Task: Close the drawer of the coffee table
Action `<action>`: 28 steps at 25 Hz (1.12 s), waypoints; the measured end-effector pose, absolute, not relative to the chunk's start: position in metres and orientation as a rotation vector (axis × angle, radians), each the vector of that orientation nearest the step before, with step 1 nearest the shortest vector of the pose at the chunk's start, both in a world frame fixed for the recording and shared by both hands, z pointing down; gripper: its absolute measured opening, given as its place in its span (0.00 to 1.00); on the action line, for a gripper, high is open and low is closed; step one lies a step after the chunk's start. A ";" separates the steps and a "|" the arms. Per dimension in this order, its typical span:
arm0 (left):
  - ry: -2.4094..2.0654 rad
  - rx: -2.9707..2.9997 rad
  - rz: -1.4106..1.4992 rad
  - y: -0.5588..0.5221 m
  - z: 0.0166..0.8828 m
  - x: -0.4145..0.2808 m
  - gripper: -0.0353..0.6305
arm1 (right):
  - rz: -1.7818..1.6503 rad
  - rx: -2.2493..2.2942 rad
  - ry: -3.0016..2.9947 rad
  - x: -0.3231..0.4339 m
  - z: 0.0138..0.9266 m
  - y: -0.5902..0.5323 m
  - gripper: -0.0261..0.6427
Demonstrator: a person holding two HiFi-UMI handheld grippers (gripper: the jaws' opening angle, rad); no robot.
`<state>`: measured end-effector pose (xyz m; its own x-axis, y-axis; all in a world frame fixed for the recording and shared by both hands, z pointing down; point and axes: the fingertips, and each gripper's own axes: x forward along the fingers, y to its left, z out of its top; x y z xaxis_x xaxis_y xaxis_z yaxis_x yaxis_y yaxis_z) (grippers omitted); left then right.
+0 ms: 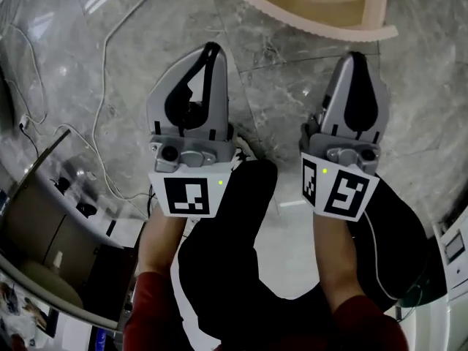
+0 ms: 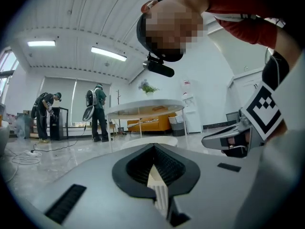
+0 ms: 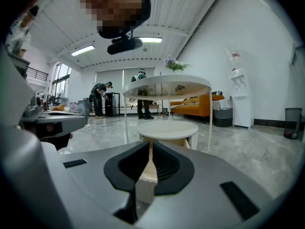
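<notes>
Open pale wooden drawer (image 1: 376,2) of low round white coffee table (image 3: 164,129) lies at far side, curved front facing near. Right gripper (image 1: 358,57) almost in line with it, so nearer. Left gripper (image 1: 210,50) off to left. Both jaws pressed together, nothing held. Likely push: straight toward far side.

The drawer (image 1: 322,22) stands pulled out at the top edge of the head view, above the grey marble floor (image 1: 285,101). Its front wall is cream and curves in an arc, and its side wall is the same cream. Inside, the bottom is light wood. In the right gripper view the coffee table (image 3: 167,129) is low, with a round cream top, and a strip of tan wood shows just under that top
</notes>
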<state>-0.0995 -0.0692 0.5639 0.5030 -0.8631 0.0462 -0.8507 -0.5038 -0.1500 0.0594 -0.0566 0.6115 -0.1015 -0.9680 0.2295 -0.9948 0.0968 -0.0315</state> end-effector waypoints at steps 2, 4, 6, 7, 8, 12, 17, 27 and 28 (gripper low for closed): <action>1.475 -2.635 -0.130 -0.075 0.597 -0.098 0.07 | 0.217 2.004 -2.209 0.056 0.645 -0.056 0.09; 1.460 -2.665 -0.078 -0.080 0.631 -0.098 0.07 | 0.213 1.992 -2.207 0.052 0.683 -0.052 0.09; 1.473 -2.680 -0.068 -0.081 0.662 -0.097 0.07 | 0.209 1.992 -2.193 0.051 0.715 -0.049 0.09; 1.474 -2.674 -0.079 -0.081 0.674 -0.095 0.07 | 0.196 2.004 -2.184 0.054 0.727 -0.051 0.09; 1.472 -2.660 -0.097 -0.080 0.685 -0.093 0.07 | 0.180 2.026 -2.173 0.057 0.736 -0.054 0.09; 1.514 -2.620 -0.213 -0.069 0.715 -0.090 0.07 | 0.122 2.113 -2.141 0.063 0.754 -0.059 0.09; 1.548 -2.639 -0.264 -0.053 0.720 -0.088 0.07 | 0.124 2.101 -2.128 0.061 0.763 -0.058 0.09; 1.530 -2.623 -0.243 -0.050 0.706 -0.086 0.07 | 0.179 2.098 -2.209 0.053 0.765 -0.062 0.47; 1.532 -2.621 -0.242 -0.051 0.706 -0.088 0.07 | 0.203 2.103 -2.202 0.052 0.768 -0.062 0.51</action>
<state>-0.0881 -0.0510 0.7057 0.4824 -0.8715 0.0878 -0.8563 -0.4903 -0.1624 0.0523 -0.0625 0.7677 -0.0480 -0.9866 0.1558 -0.9985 0.0432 -0.0341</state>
